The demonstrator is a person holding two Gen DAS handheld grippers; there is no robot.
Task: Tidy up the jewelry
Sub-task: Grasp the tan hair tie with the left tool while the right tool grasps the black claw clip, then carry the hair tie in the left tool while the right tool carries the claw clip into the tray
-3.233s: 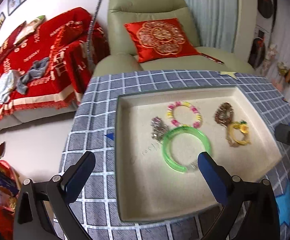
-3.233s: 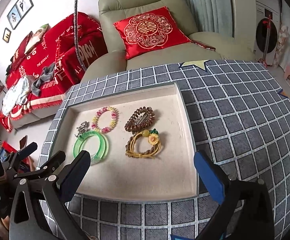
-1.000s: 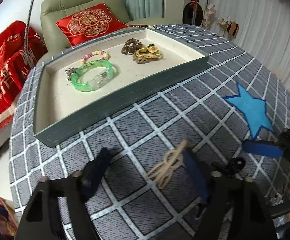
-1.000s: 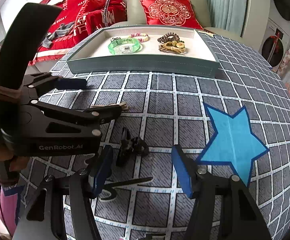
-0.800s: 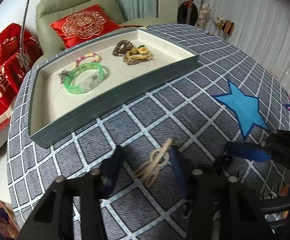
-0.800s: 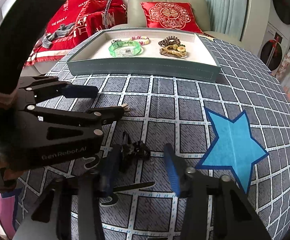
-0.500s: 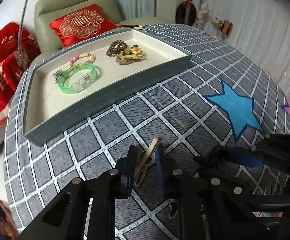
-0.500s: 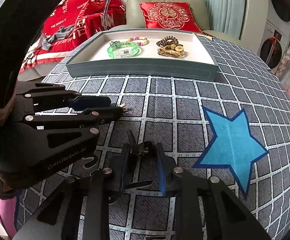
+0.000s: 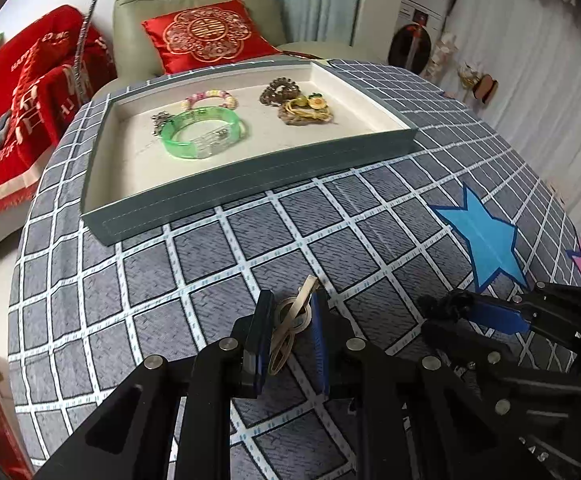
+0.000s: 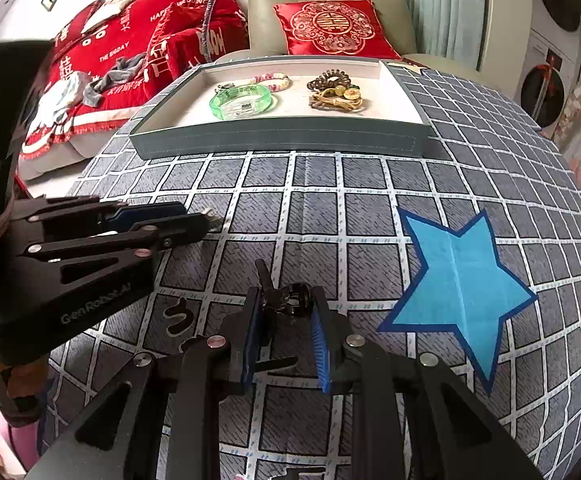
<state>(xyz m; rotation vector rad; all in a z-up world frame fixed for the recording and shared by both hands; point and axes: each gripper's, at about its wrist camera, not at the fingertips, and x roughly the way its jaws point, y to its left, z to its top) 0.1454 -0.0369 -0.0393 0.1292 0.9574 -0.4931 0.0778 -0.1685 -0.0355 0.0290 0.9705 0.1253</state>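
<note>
In the left wrist view the left gripper point(image 9: 290, 312) has its jaws drawn in on a beige hair clip point(image 9: 292, 317), the blue pads pressing it from both sides while its tip pokes out forward over the grey checked tablecloth point(image 9: 218, 248); the clip sits low over the cloth, whether touching it I cannot tell; beyond it stands the grey jewelry tray point(image 9: 250, 176) with a cream lining, and in it lie a green bangle point(image 9: 200, 132), a pink and yellow bead bracelet point(image 9: 210, 98) just behind the bangle, a small silver piece point(image 9: 160, 120) at the bangle's left end, a brown spiral hair tie point(image 9: 280, 90), and a yellow flower hair tie point(image 9: 306, 110) touching the spiral one; at the lower right the right gripper point(image 9: 450, 308) shows from the side with something black between its tips; a blue star point(image 9: 484, 236) is printed on the cloth to the right; behind the table are a pale green armchair point(image 9: 194, 4) with a red embroidered cushion point(image 9: 206, 34). In the right wrist view the right gripper point(image 10: 286, 308) is clamped on a black hair clip point(image 10: 286, 294), one prong of the clip sticking up to the left of the pads; the left gripper point(image 10: 194, 220) lies at the left, its jaws close together with the beige clip's tip point(image 10: 212, 216) just showing at the front; the tray point(image 10: 282, 142) stands farther back with the same pieces in it, well apart from both grippers.
</note>
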